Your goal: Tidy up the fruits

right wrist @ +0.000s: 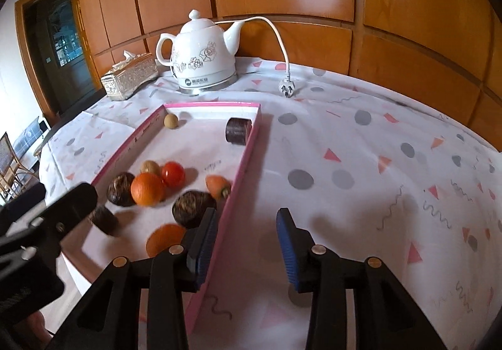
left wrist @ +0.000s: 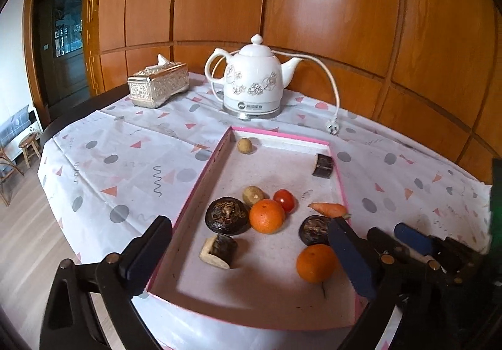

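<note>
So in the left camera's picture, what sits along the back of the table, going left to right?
Tissue box → white kettle → its plug, lying on the tablecloth.

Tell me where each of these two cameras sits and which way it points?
Left wrist: rides the left gripper, looking forward over the shallow pink-rimmed cardboard tray; its open black fingers show, with the right gripper at the right.
Right wrist: rides the right gripper, straddling the tray's right wall; the left gripper shows at the left.
Shared: tray, white ceramic electric kettle, silver embossed tissue box.
</note>
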